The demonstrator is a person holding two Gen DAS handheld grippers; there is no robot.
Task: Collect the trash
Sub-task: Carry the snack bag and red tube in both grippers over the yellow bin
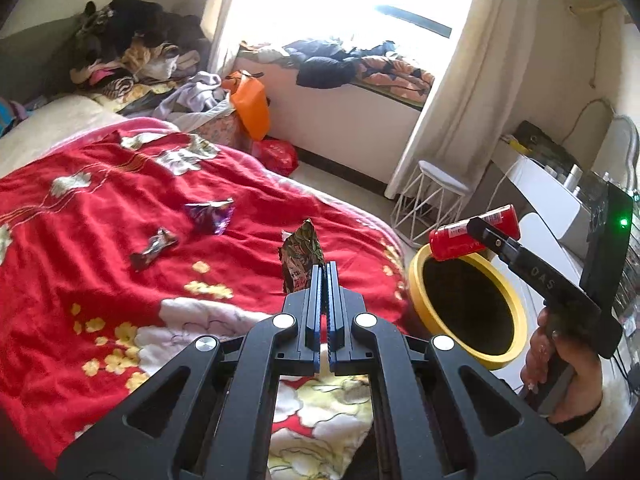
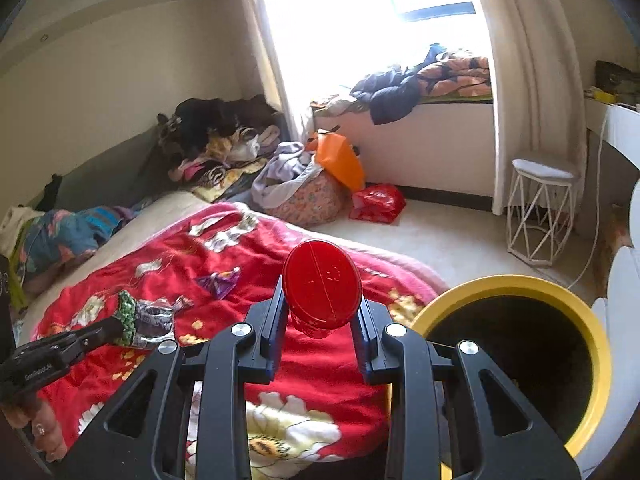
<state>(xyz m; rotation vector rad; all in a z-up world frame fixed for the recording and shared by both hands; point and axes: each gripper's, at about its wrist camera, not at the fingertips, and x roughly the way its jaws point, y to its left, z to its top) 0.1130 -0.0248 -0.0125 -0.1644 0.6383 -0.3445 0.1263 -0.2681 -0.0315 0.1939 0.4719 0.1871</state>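
Note:
My left gripper (image 1: pixel 325 266) is shut on a green and silver snack wrapper (image 1: pixel 300 258), held above the red blanket; it also shows in the right wrist view (image 2: pixel 144 320). My right gripper (image 2: pixel 320 300) is shut on a red bottle (image 2: pixel 322 290), held at the bed's edge beside the yellow-rimmed bin (image 2: pixel 600 344). In the left wrist view the red bottle (image 1: pixel 472 232) hangs over the bin's rim (image 1: pixel 416 280). A purple wrapper (image 1: pixel 210 214) and a dark candy wrapper (image 1: pixel 154 248) lie on the blanket.
The bed with the red floral blanket (image 1: pixel 100 240) fills the left. Piled clothes (image 1: pixel 132 52) lie at its head. An orange bag (image 1: pixel 250 106), a red bag (image 1: pixel 278 156) and a white wire stool (image 1: pixel 432 200) stand on the floor by the window.

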